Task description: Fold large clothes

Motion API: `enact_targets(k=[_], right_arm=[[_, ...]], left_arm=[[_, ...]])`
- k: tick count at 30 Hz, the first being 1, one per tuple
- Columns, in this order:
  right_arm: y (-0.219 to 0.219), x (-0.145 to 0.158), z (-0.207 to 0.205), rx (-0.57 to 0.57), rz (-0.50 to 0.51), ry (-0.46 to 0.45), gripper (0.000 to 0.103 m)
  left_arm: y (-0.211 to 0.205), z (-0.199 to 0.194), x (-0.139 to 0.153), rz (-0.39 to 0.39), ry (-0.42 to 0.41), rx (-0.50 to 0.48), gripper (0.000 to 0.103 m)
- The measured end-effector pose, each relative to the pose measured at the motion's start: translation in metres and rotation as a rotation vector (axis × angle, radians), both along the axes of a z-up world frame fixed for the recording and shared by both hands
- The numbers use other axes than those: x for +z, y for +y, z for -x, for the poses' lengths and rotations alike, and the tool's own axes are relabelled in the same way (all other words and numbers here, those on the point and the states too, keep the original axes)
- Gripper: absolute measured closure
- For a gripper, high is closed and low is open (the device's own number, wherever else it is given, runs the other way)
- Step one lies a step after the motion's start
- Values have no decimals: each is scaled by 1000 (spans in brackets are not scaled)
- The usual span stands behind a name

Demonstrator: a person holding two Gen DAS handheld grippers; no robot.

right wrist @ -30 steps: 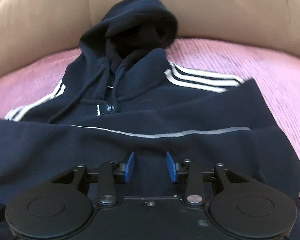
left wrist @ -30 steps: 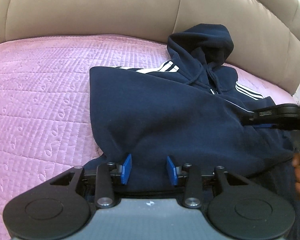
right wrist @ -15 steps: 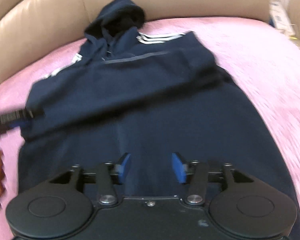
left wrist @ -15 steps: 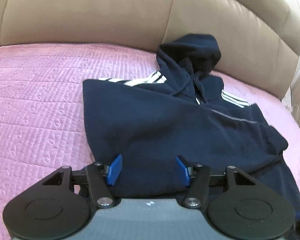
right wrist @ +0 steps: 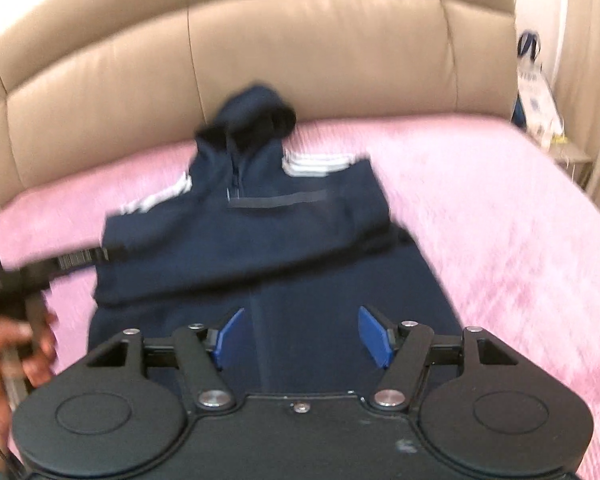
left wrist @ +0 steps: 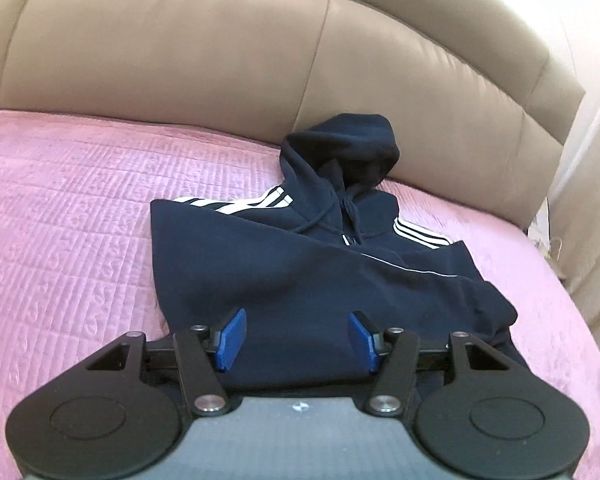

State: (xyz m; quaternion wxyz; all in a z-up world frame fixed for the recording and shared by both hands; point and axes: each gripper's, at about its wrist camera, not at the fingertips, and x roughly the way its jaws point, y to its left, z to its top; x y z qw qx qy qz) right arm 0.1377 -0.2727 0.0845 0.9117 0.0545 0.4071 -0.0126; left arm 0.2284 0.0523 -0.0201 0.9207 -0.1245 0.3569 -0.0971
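Here, a navy hoodie (left wrist: 284,280) spread flat on a pink quilted bedspread (left wrist: 60,216), hood (left wrist: 352,148) up against the tan padded headboard (left wrist: 172,52) and propped slightly on it. Long axis running from the headboard straight out toward both cameras, hood end farthest, hem end nearest and partly hidden under the tools. Front side up: zipper and drawcords showing below the hood, white stripes (left wrist: 236,206) on each shoulder just out from the headboard. One sleeve folded across the chest, lying crosswise to the long axis, with a thin pale line along its edge; in the right wrist view, the same sleeve slanting across the body, blurred.

Left gripper (left wrist: 296,336) hovering above the lower body of the hoodie, well away from the headboard, blue pads (left wrist: 230,338) spread apart and drawing slightly together, dark fabric visible between them but not pinched. Also seen from the right wrist view at the far left edge, beside the hoodie, as a black blurred bar (right wrist: 60,264) gripped by a hand (right wrist: 16,344).

Right gripper (right wrist: 300,336) hovering over the hem half of the hoodie, farther from the headboard than the folded sleeve, pads (right wrist: 374,334) spread wide and widening, nothing pinched; only the garment's body below and between them. Whether either tool brushes the cloth: cannot tell.

Beyond the bedspread's right edge, near the headboard's end, a white bag with blue markings (right wrist: 534,92), too blurred to read.
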Motion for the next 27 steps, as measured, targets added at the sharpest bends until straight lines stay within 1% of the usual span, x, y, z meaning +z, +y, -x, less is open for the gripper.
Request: enact_targets(k=[2, 3, 5, 7, 9, 11, 12, 14, 15, 18, 20, 22, 23, 25, 27], right_arm=[[-11, 4, 2, -9, -41, -28, 26], [-18, 1, 2, -12, -68, -36, 25], [-31, -8, -5, -9, -105, -48, 26], [-45, -23, -25, -10, -127, -57, 26], [-55, -40, -49, -11, -146, -63, 25], [-60, -62, -79, 4, -154, -73, 26], [-61, -73, -93, 18, -153, -78, 26], [-59, -92, -119, 50, -153, -85, 26], [-58, -101, -131, 72, -152, -85, 26], [-53, -123, -159, 152, -137, -98, 26], [-48, -133, -172, 191, -118, -96, 26], [-43, -141, -184, 247, -116, -82, 26], [-40, -144, -190, 274, -114, -78, 26], [-35, -146, -197, 313, -105, -73, 26], [-32, -149, -207, 345, -98, -60, 25]], left_arm=[[-8, 9, 4, -32, -14, 15, 50], [-11, 11, 7, -42, -16, 6, 50], [-20, 16, 18, -53, -47, -33, 49], [-31, 11, 31, -91, -84, -62, 49], [-43, -4, 40, -126, -124, -81, 49], [-57, -32, 46, -142, -167, -87, 49], [-63, -47, 46, -138, -185, -85, 49], [-80, -89, 43, -124, -216, -93, 49], [-90, -107, 40, -129, -228, -101, 49], [-118, -167, 27, -215, -298, -161, 48], [-127, -201, 18, -238, -306, -196, 47], [-133, -233, 8, -261, -309, -222, 44], [-136, -249, 2, -295, -309, -231, 41], [-145, -277, -8, -377, -299, -257, 40], [-156, -301, -16, -467, -292, -303, 40]])
